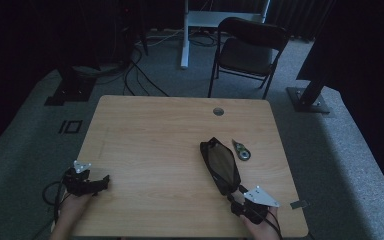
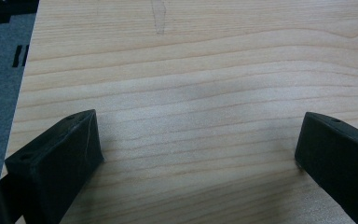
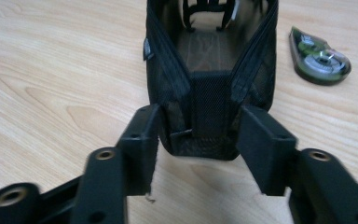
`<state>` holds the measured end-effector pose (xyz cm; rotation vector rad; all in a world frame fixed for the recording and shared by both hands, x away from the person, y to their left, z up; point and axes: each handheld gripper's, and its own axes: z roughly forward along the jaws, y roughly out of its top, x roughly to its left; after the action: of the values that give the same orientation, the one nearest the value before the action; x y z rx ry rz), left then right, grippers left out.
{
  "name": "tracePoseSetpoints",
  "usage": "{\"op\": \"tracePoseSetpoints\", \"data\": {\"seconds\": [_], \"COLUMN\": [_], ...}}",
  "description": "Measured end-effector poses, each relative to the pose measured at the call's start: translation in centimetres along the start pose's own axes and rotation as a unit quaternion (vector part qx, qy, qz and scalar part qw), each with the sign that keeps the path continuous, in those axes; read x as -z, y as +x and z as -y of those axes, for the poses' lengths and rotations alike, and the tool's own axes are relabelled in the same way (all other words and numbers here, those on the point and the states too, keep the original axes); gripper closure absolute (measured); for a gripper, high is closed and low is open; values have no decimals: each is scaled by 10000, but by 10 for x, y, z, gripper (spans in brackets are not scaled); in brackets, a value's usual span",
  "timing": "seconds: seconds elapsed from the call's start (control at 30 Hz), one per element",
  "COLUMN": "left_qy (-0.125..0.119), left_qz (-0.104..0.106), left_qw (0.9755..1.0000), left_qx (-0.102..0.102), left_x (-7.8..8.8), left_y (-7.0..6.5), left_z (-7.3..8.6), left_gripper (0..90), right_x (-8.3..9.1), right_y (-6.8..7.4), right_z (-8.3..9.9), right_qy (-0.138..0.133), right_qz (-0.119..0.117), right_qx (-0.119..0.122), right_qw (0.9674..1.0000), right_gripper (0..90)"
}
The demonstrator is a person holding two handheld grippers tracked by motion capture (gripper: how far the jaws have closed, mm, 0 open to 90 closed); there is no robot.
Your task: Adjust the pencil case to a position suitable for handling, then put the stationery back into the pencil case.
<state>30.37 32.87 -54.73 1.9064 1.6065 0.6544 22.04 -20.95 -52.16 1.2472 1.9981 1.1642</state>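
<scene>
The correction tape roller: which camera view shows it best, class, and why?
The right gripper view: the correction tape roller is close and bright, its clear green shell and inner wheel plain. The high view gives it small and dim beside the black mesh pouch.

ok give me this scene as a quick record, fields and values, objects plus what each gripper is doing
surface: wooden table
pouch: black mesh pouch, open at the top, lying right of the table's middle
small item: green correction tape dispenser, just right of the pouch, apart from it
left gripper: left gripper open, over bare wood near the table's left edge
right gripper: right gripper with its jaws on either side of the pouch's near end
behind table: folding chair
</scene>
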Motion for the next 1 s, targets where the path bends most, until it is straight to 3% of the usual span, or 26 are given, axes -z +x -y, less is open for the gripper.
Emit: {"op": "tracePoseSetpoints", "data": {"seconds": [0.2, 0.23, 0.33, 0.5, 0.6, 0.7, 0.9, 1.0], "left_qy": [-1, 0, 0, 0, 0, -1, -1, -1], "left_qz": [0, 0, 0, 0, 0, 0, 0, 0], "left_qw": [10000, 10000, 10000, 10000, 10000, 10000, 10000, 10000], "left_qx": [1, 0, 1, 1, -1, 1, 1, 1], "left_x": [0, 0, 0, 0, 0, 0, 0, 0], "left_y": [0, 0, 0, 0, 0, 0, 0, 0], "left_z": [0, 0, 0, 0, 0, 0, 0, 0], "left_gripper": [5, 5, 5, 5, 5, 5, 5, 5], "right_x": [8, 12, 14, 16, 16, 15, 8, 1], "right_y": [-4, -9, -13, -19, -24, -29, -48, -57], "right_z": [-7, -12, -16, -32, -40, -47, -61, -66], "right_qy": [-211, -444, -597, -530, -696, -781, -1069, -960], "right_qz": [-12, -7, -96, 91, 0, 119, 151, 306], "right_qx": [106, -145, -366, 107, 2, 82, -278, -191], "right_qw": [9997, 9989, 9975, 9985, 9976, 9968, 9938, 9947], "right_gripper": [383, 346, 313, 259, 257, 255, 247, 172]}}
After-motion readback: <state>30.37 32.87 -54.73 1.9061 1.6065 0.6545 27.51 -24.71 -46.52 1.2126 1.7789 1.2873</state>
